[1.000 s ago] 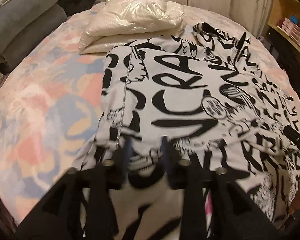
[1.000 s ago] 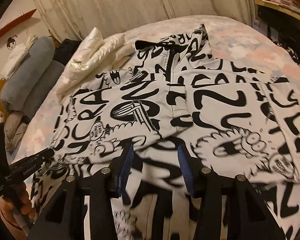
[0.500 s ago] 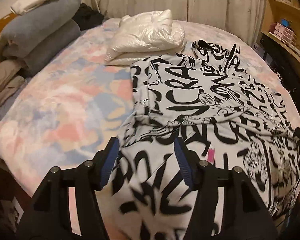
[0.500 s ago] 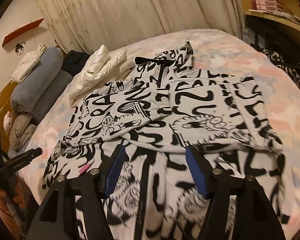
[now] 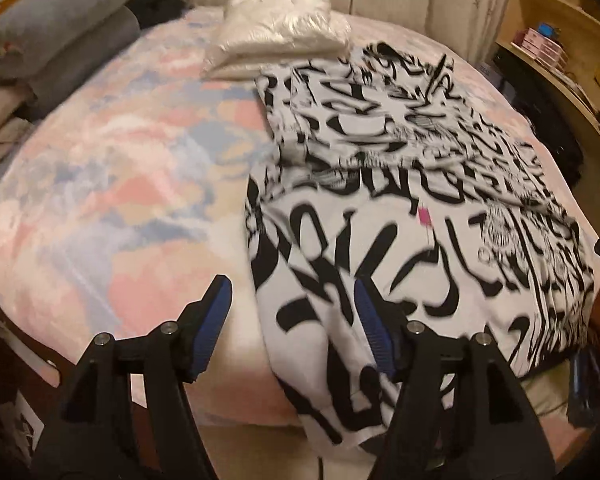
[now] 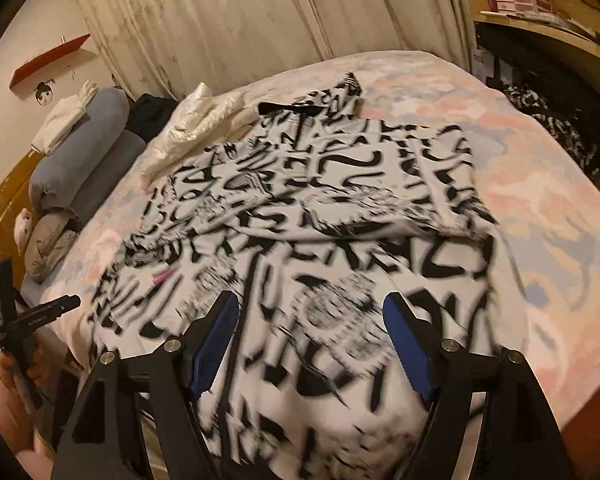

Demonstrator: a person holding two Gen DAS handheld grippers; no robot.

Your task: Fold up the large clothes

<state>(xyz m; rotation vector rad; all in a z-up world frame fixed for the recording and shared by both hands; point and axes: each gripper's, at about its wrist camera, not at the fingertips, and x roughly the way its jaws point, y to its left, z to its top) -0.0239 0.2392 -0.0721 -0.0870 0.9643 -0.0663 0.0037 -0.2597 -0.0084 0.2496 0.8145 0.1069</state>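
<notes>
A large white garment with black graffiti print (image 5: 400,208) lies spread on the bed, its upper part folded over the lower part, its near end hanging over the bed's front edge. It also fills the right wrist view (image 6: 320,220). My left gripper (image 5: 292,300) is open and empty above the garment's near left edge. My right gripper (image 6: 312,316) is open and empty above the garment's near end. The left gripper also shows at the left of the right wrist view (image 6: 36,316).
The bed has a pastel pink and blue cover (image 5: 100,184). A white puffy folded item (image 5: 280,32) lies at the far side, touching the garment. Grey bolsters (image 6: 84,148) lie at the left. Shelves (image 5: 560,52) and dark clothes (image 6: 552,128) stand at the right.
Both grippers have opened, let go of the garment and pulled back toward the bed's front edge. The garment's folded upper part now lies flat.
</notes>
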